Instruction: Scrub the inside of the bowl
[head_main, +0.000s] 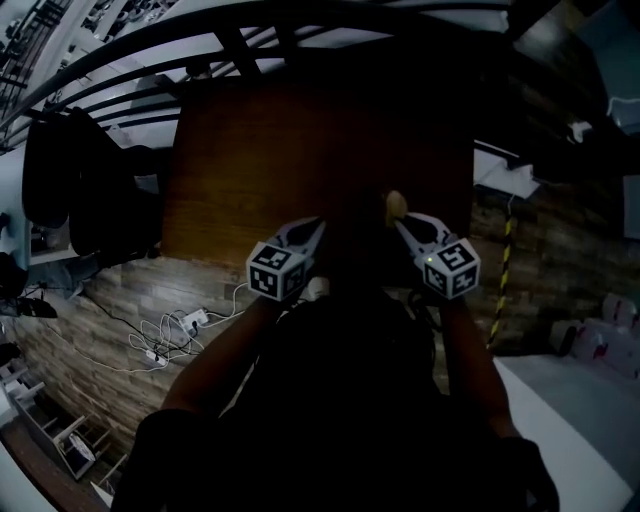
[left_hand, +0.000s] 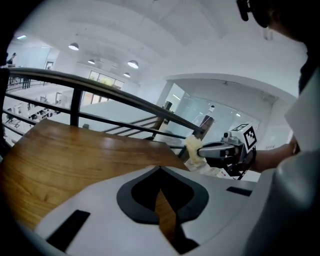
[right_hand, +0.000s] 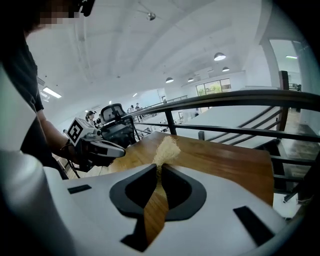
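No bowl shows in any view. A pale yellow sponge juts from the tips of my right gripper, which is shut on it. In the right gripper view the sponge sticks out past the closed jaws, above the wooden table. My left gripper is shut with nothing in it; its jaws meet over the tabletop. Both grippers are held up off the table, side by side near its front edge. The left gripper view also catches the right gripper and sponge.
A dark metal railing runs along the table's far side. Dark chairs or bags stand to the left. White cables and a power strip lie on the floor. A yellow-and-black striped post stands to the right.
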